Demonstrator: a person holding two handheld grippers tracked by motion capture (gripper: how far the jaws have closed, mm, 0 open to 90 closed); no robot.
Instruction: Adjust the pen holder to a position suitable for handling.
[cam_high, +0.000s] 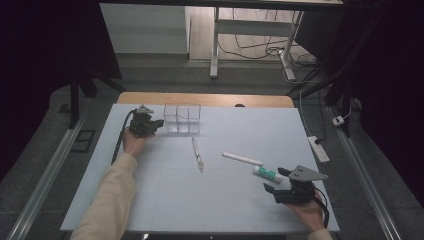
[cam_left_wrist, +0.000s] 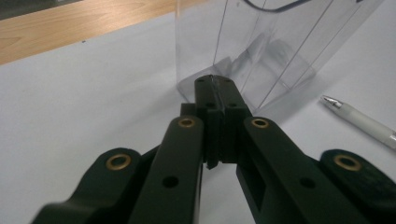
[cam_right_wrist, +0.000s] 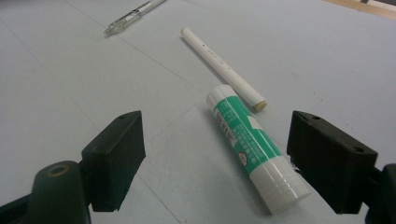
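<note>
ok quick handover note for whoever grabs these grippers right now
Left gripper: fingers shut, empty, tips at the foot of the clear plastic divided organiser box.
Right gripper: open, green-and-white glue stick lying between its fingers, not gripped.
White marker and clear pen lie loose on the white table mat.
Done: the box looks empty.
Left, probably: all three items into the box.

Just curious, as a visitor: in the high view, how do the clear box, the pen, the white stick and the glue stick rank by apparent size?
1. clear box, largest.
2. pen and white stick: alike in length, too close to rank.
3. glue stick, shortest, though thicker than both.
</note>
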